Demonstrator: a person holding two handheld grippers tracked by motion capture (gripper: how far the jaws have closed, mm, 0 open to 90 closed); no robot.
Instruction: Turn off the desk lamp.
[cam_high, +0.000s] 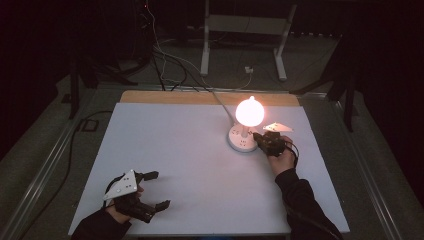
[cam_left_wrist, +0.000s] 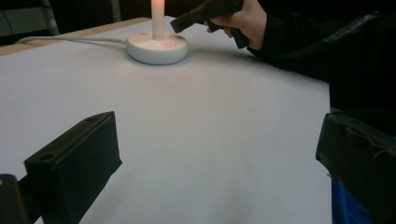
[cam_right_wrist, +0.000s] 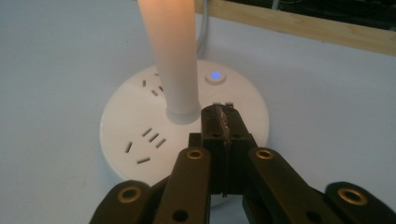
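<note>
High view: a white table (cam_high: 165, 145) carries a lit desk lamp whose round white base (cam_high: 239, 139) sits at about two o'clock from the table's centre, with a glowing globe-shaped head (cam_high: 249, 112) above it. The right gripper (cam_high: 257, 137) is at the base's three o'clock edge, its jaws pressed together with nothing between them, the tips resting on or just over the base top. The left gripper (cam_high: 158, 190) lies at seven o'clock, well apart from the lamp, its jaws spread wide and empty.

Right gripper view: the closed tips (cam_right_wrist: 222, 116) stand just beside the pale stem (cam_right_wrist: 173, 56), at its four o'clock, near two small square buttons (cam_right_wrist: 222, 104); whether they touch these cannot be told. A round switch (cam_right_wrist: 215, 75) glows blue at one o'clock from the stem.

The step in hand appears to be operating the lamp's controls with the closed tips used as a poking finger. The next move likely calls for a short, light downward press, kept clear of the stem.

The base is smooth, glossy moulded plastic, disc-shaped and pierced by socket slots (cam_right_wrist: 150, 136); the stem is a matte translucent cylinder; the jaws are black and blocky with brass-coloured rivets.
</note>
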